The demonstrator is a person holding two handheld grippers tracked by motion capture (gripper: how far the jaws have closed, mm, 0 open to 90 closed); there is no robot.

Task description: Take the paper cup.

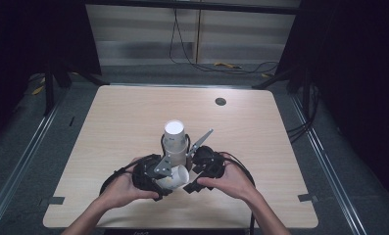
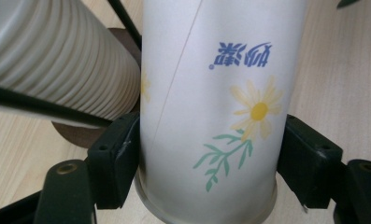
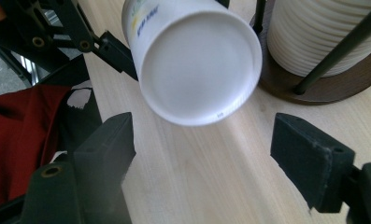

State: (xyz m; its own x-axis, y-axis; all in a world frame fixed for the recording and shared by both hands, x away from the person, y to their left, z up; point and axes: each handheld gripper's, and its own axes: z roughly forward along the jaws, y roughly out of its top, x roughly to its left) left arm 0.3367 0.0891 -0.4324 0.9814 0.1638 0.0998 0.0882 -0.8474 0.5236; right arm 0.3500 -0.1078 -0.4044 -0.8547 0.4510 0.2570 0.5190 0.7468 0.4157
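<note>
A white paper cup (image 2: 211,116) printed with a yellow daisy and blue characters lies on its side between the jaws of my left gripper (image 2: 206,158), whose pads press on both its walls. In the high view the cup (image 1: 176,177) sits low over the table between the two hands, with my left gripper (image 1: 165,176) at its left. My right gripper (image 3: 204,154) stands open, its jaws apart from the cup's round white bottom (image 3: 197,60), which faces it. From above, my right gripper (image 1: 196,177) is just right of the cup.
A tall stack of ribbed white cups (image 1: 175,142) stands in a black rod holder on a round brown base (image 3: 323,88) just behind the grippers. The light wooden table (image 1: 123,117) has a round grommet (image 1: 220,101) at the back right. Cables lie on the floor beyond.
</note>
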